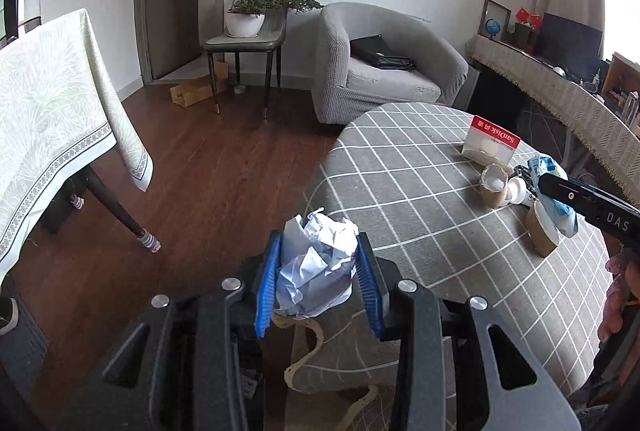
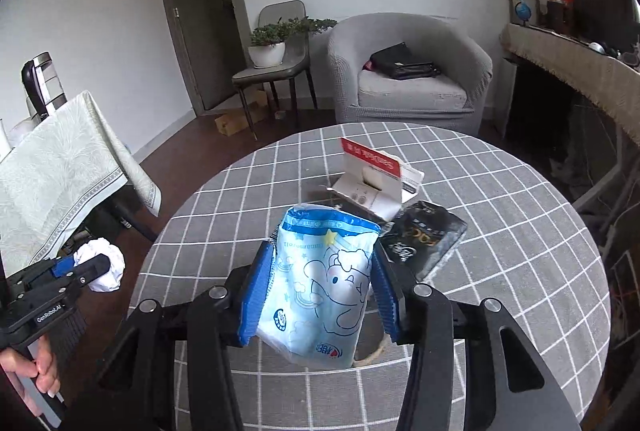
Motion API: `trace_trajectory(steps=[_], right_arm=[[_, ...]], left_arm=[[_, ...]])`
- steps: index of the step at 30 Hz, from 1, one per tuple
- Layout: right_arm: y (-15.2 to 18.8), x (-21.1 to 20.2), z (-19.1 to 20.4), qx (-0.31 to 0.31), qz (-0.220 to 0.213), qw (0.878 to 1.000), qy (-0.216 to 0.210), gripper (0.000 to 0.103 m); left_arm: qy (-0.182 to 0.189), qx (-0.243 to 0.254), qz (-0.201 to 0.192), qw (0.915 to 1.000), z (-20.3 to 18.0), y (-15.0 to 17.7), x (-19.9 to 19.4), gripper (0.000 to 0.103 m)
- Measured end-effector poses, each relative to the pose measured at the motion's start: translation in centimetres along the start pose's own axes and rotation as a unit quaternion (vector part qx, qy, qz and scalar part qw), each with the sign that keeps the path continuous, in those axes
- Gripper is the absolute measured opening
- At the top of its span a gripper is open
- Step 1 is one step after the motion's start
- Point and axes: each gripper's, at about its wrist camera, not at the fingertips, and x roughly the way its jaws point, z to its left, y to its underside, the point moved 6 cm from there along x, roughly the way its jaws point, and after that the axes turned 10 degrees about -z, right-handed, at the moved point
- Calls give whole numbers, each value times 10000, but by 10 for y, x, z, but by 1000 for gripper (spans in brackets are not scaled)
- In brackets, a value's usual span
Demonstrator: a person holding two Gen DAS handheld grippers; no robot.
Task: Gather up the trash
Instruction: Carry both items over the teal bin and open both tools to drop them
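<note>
My left gripper [image 1: 318,255] is shut on a crumpled ball of white paper [image 1: 320,263], held past the left edge of the round checked table [image 1: 400,171] over the wooden floor; the same gripper [image 2: 102,267] and the paper ball [image 2: 105,270] show at the left of the right wrist view. My right gripper [image 2: 324,271] is shut on a light-blue tissue pack with a cartoon elephant [image 2: 324,279], lifted above the table [image 2: 500,231]. In the left wrist view this pack [image 1: 554,191] hangs at the far right. A red-and-white SanDisk card package [image 2: 372,175] and a black foil packet [image 2: 424,239] lie on the table.
Cardboard tubes [image 1: 494,185] and a small white cap [image 1: 518,187] lie near the table's right side. A table with a pale green cloth [image 1: 52,119] stands left. A grey armchair [image 1: 384,63] with a black bag, a chair with a potted plant [image 1: 248,23] and a draped shelf [image 1: 560,91] stand behind.
</note>
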Motion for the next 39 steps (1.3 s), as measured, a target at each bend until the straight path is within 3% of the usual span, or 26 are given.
trace_trajectory(steps=[13, 22, 34, 39], right_arm=[[6, 20, 93, -71, 186, 9939, -1085, 48], [17, 32, 151, -174, 385, 9859, -1621, 48], [42, 53, 226, -421, 717, 9735, -2128, 48], [56, 62, 256, -536, 918, 9675, -2294, 48]], left_arm=[[-611, -141, 486, 9968, 79, 35, 1, 39], [-797, -214, 1044, 9911, 119, 73, 7, 39], [-1010, -447, 2024, 9731, 172, 137, 22, 39], [-1043, -448, 2570, 9597, 188, 173, 28, 39]])
